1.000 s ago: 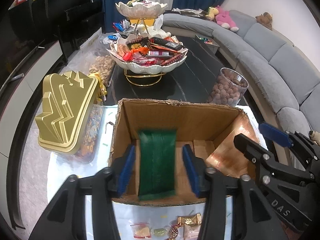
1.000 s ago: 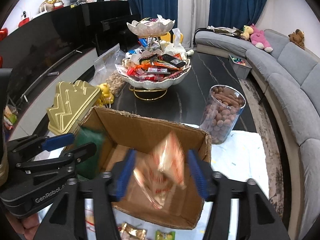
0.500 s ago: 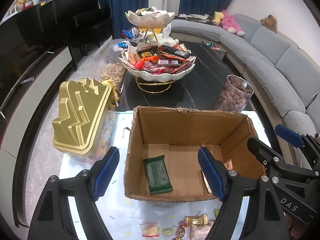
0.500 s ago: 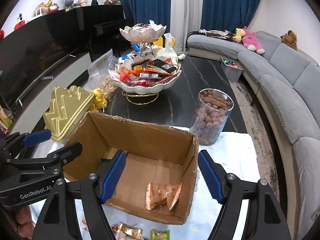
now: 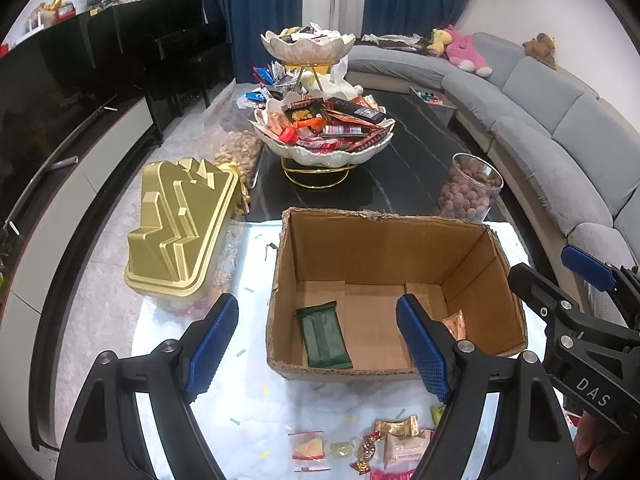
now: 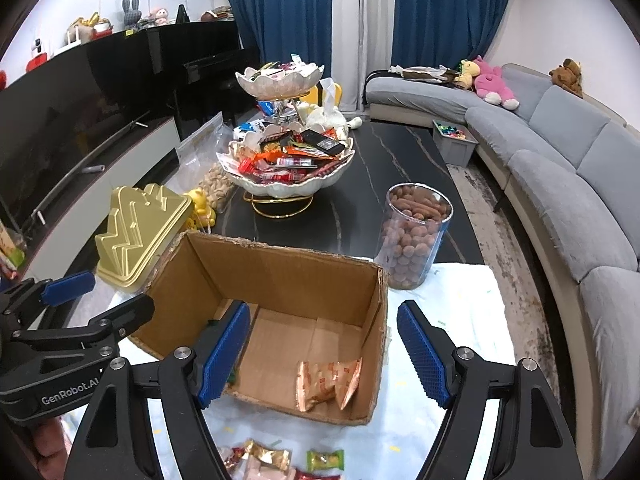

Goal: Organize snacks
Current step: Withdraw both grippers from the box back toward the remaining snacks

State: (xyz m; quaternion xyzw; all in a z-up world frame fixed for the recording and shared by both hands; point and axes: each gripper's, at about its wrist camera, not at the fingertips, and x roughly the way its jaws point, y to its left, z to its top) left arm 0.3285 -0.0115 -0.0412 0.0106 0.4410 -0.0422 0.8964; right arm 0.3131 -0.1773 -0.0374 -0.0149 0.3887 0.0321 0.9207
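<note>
both my grippers are hovering over the cardboard box (image 5: 384,256) rn, and both are spread wide w/ nothing between the pads. left gripper (image 5: 320,344) sits above the box's near-left part, right gripper (image 6: 320,350) above its near-right corner.

inside the box: a green snack pack (image 5: 323,334) lies flat on the floor by the left wall, and an orange/copper foil pack (image 6: 328,384) rests in the near-right corner, leaning a bit on the right wall. from the left wrist cam i only catch a sliver of that one, my right finger blocks the rest.

the box sits on a white sheet (image 6: 460,292) over the near end of the table. more loose wrapped candies (image 5: 384,444) are scattered on the sheet along the near edge, just in front of the box.

other stuff: gold lidded container (image 5: 180,232) just left of the box, clear jar of brown snacks (image 6: 414,236) behind its far-right corner, and a two-tier snack bowl stand (image 5: 324,132) further back mid-table.
</note>
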